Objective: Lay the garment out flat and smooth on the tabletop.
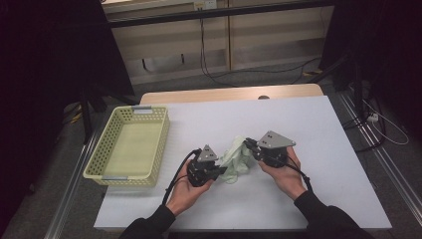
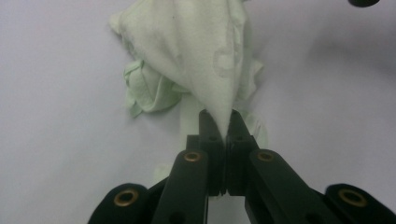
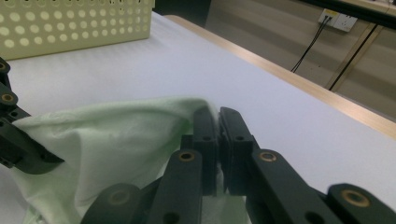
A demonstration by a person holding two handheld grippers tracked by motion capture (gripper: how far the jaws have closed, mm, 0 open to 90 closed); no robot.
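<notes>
At the near edge of the desk the person's forearms come in, each hand holding a claw. The left claw has its jaws pressed together on a corner of the pale green cloth; in the left gripper view that claw pinches a drawn-up point of the cloth, the rest of which hangs down and bunches on the white surface below. The right claw is likewise closed on the cloth's opposite edge; in the right gripper view its jaws meet on a fold of the fabric, which stretches across to the left claw. The cloth sits between the two claws, near the middle of the desk, partly lifted. Farther off to the left stands a yellow perforated basket at the desk's edge, well apart from the cloth.
</notes>
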